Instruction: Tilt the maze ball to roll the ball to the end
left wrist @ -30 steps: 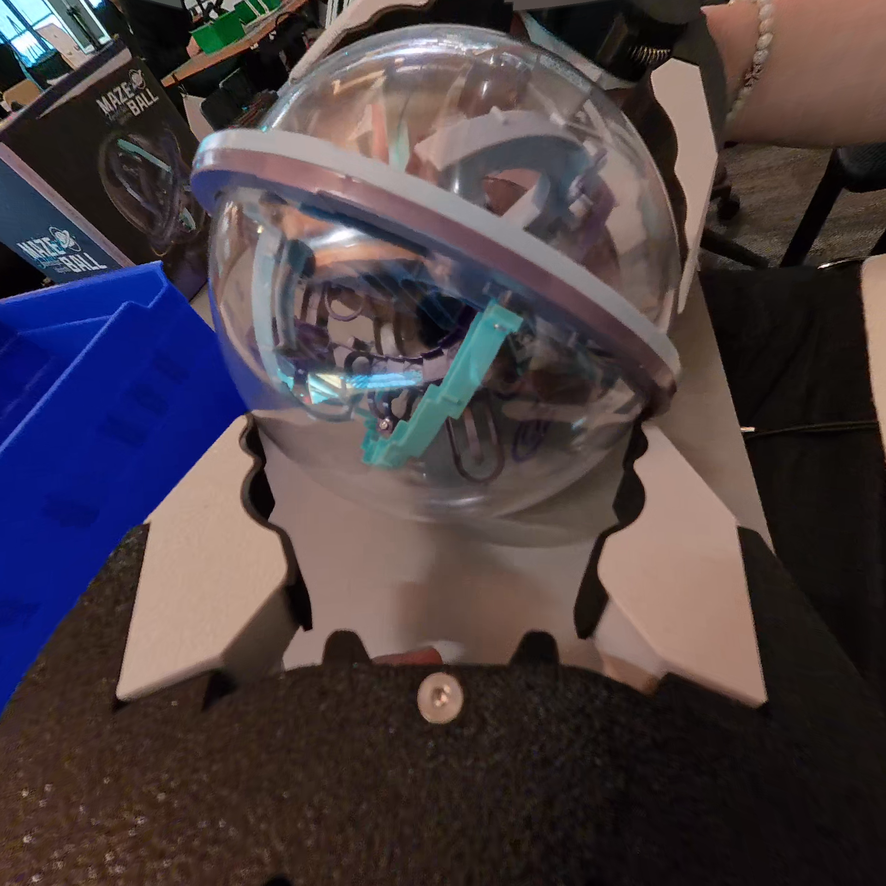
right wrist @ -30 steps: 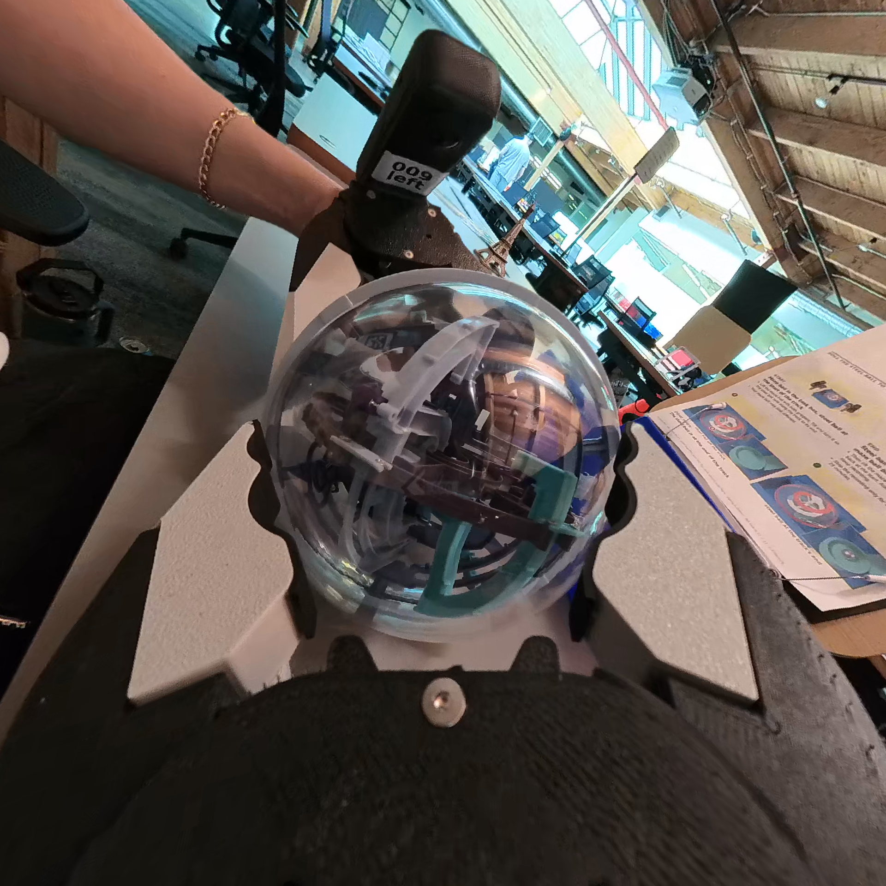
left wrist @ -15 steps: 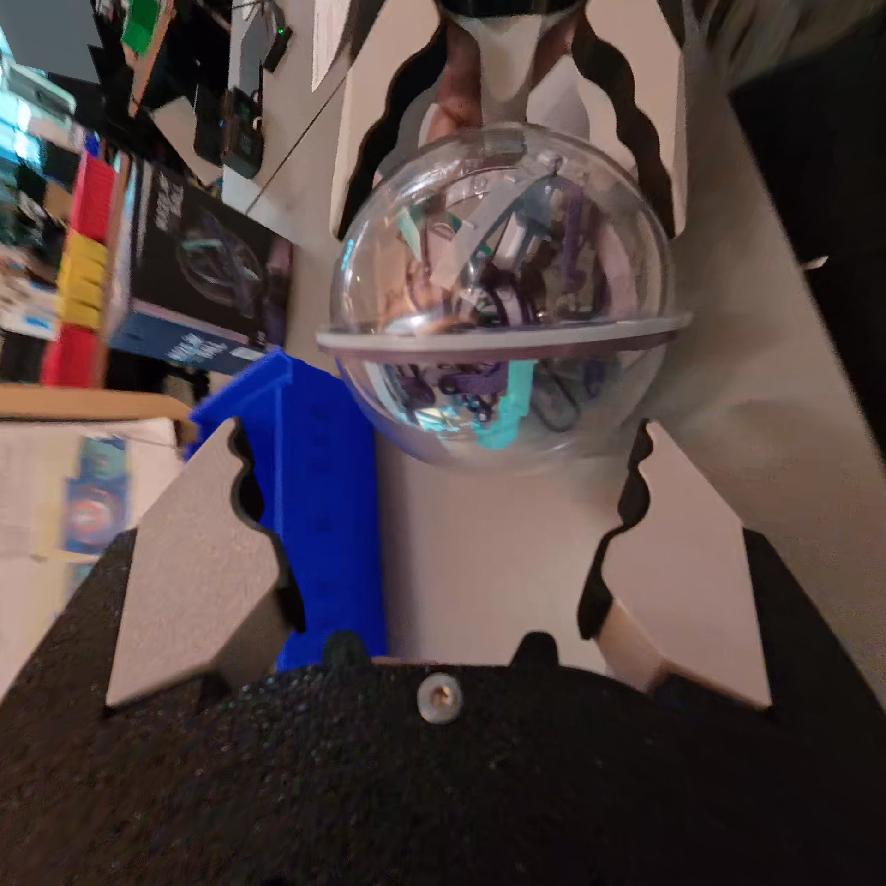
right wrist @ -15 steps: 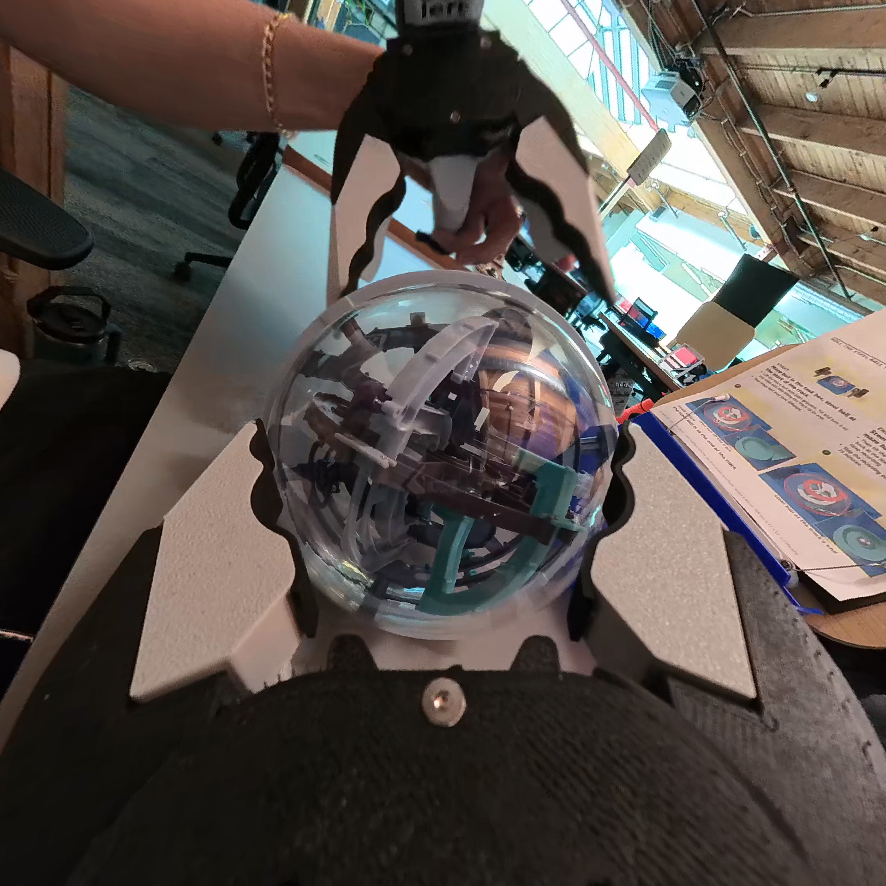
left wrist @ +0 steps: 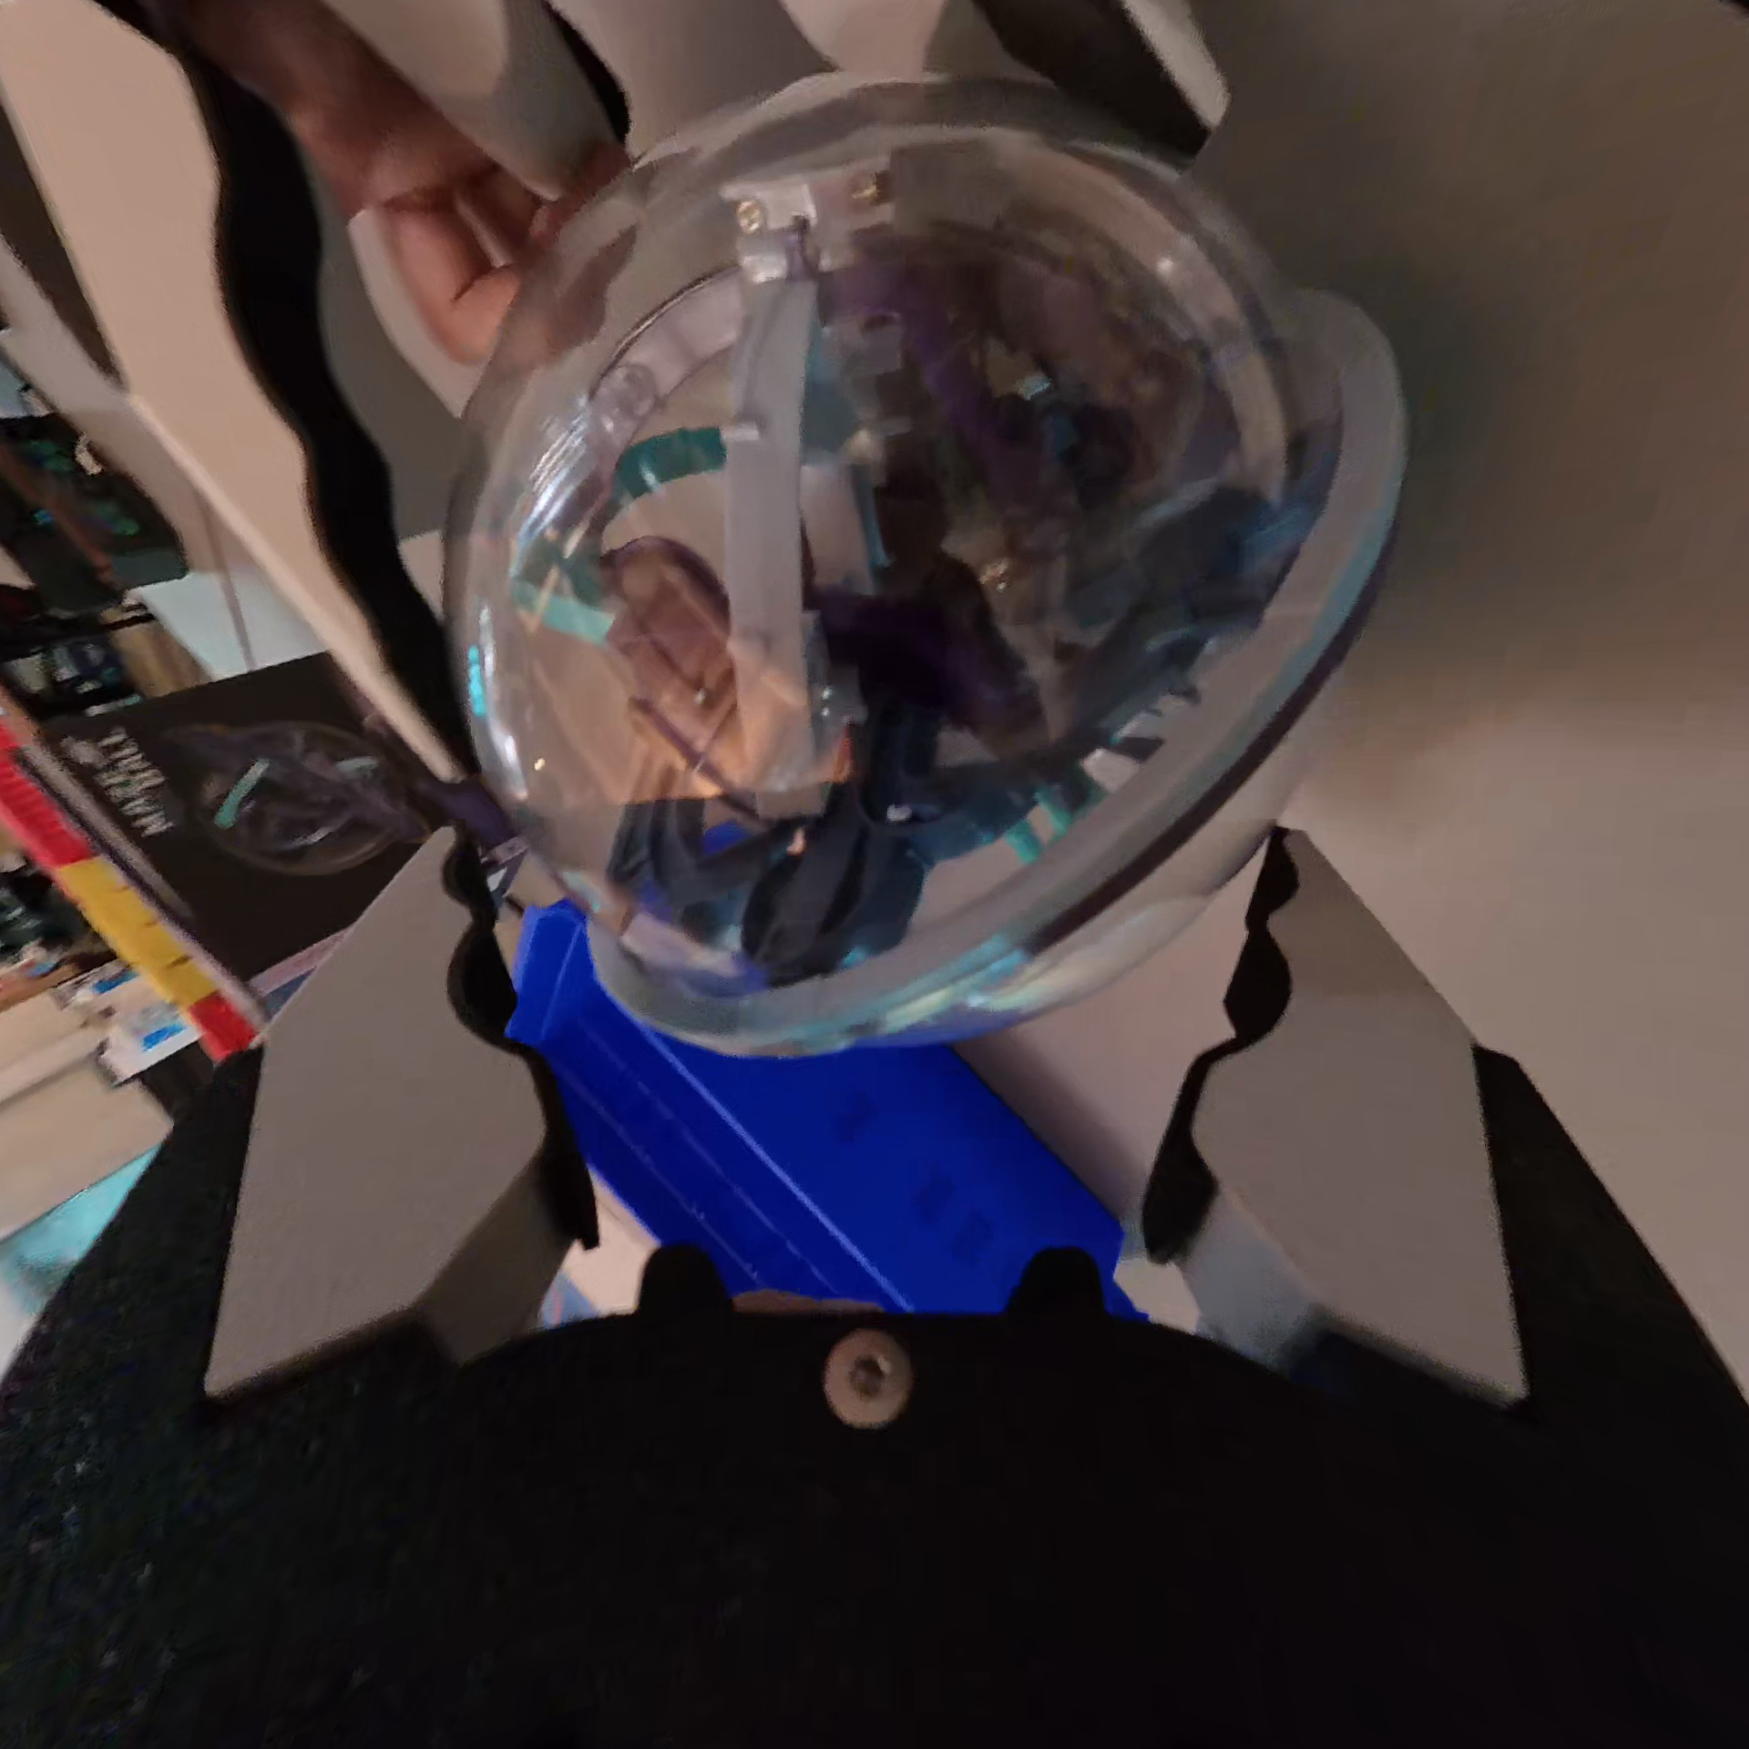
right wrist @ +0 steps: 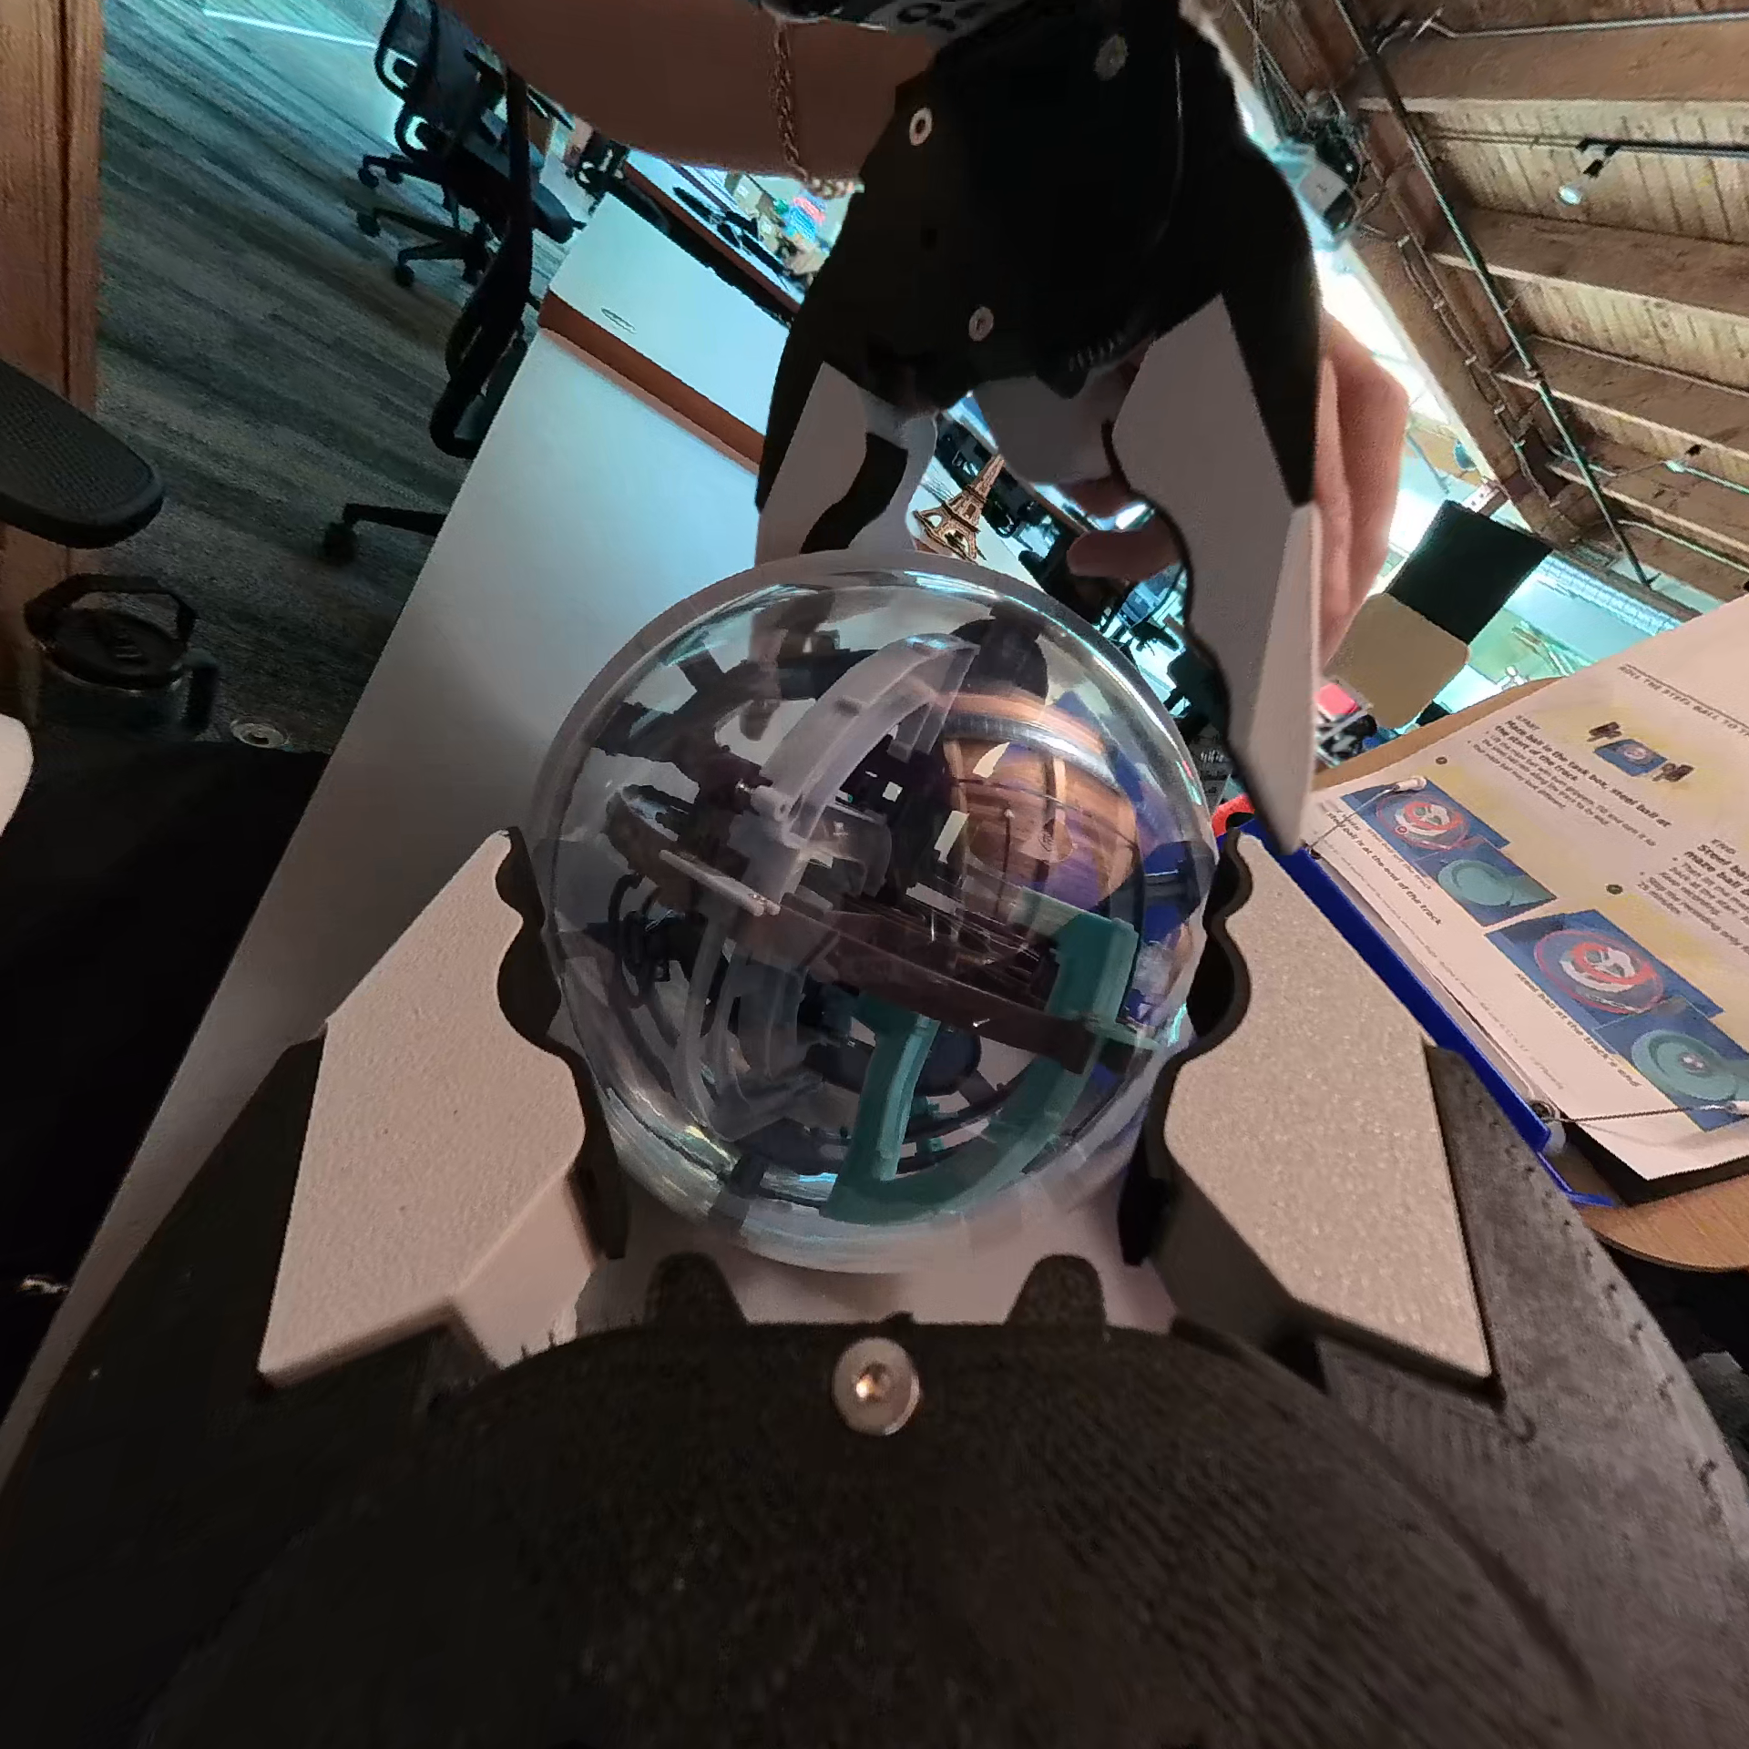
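Clear plastic is what fills both views: the maze ball [right wrist: 871, 937] sits in the centre of the right wrist view, held between the two fingers of the right gripper [right wrist: 871, 946], whose dark wavy inner edges press on its left and right sides. So the right fingers are closed on the sphere and carry it alone above the white surface [right wrist: 530, 606].

One second ago the left gripper [left wrist: 852, 1032] also held the sphere. Now its fingers are spread open and touch nothing; in the left wrist view the maze ball [left wrist: 909, 568] hangs in the upper middle of the frame, just beyond the finger tips, over a blue bin [left wrist: 814, 1155]. In the right wrist view the left gripper [right wrist: 1032, 662] stands at the top of the frame, open, above and behind the sphere. The view of the sphere from the left side has also turned: the grey rim now runs down the right side of the globe.

I judge this to be a re-grip: the left side let go to take a new hold, so that the sphere can be tilted further. The small steel ball inside I cannot find among the teal [right wrist: 909, 1117] and purple tracks, so how far the task has come is not clear.
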A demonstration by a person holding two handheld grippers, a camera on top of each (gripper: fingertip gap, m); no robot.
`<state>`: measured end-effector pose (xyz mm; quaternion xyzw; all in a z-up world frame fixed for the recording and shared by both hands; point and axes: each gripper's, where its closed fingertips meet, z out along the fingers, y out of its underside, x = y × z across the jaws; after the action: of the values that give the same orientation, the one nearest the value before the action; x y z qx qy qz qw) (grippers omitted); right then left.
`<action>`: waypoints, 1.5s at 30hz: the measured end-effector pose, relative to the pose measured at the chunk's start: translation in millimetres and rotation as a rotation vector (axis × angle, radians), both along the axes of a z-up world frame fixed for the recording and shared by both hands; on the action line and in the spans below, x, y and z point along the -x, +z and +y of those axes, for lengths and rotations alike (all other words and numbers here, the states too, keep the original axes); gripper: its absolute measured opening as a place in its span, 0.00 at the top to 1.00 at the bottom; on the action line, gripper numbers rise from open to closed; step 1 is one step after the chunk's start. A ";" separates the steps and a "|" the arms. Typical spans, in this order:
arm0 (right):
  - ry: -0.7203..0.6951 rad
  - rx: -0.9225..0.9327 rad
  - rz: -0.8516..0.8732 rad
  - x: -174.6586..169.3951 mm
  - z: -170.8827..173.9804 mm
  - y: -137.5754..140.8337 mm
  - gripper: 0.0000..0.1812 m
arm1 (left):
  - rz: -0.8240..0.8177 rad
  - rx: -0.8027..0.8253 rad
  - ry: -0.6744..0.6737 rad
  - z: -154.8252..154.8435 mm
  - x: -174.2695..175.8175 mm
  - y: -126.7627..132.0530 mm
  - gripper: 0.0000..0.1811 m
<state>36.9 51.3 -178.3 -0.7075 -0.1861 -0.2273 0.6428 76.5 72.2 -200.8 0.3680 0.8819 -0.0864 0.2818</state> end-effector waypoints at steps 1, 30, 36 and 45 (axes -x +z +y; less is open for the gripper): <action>-0.002 -0.002 0.002 -0.3 -0.1 0.1 0.25 | 0.035 -0.003 -0.004 -1.9 2.9 -4.1 0.18; -0.088 0.004 0.286 -22.5 -8.0 -21.2 0.23 | 0.332 0.504 0.266 -13.3 11.7 -7.5 0.15; -0.024 -0.034 0.394 -16.3 -3.2 -12.2 0.23 | 0.342 0.561 0.345 -7.9 17.0 -9.3 0.15; -0.012 -0.036 0.388 -9.1 1.5 -9.4 0.23 | 0.216 0.643 0.341 -4.6 22.5 -11.4 0.14</action>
<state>46.0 52.8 -187.8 -0.7275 -0.0504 -0.0935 0.6778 54.0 67.6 -212.1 0.0976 0.8830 -0.3487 0.2985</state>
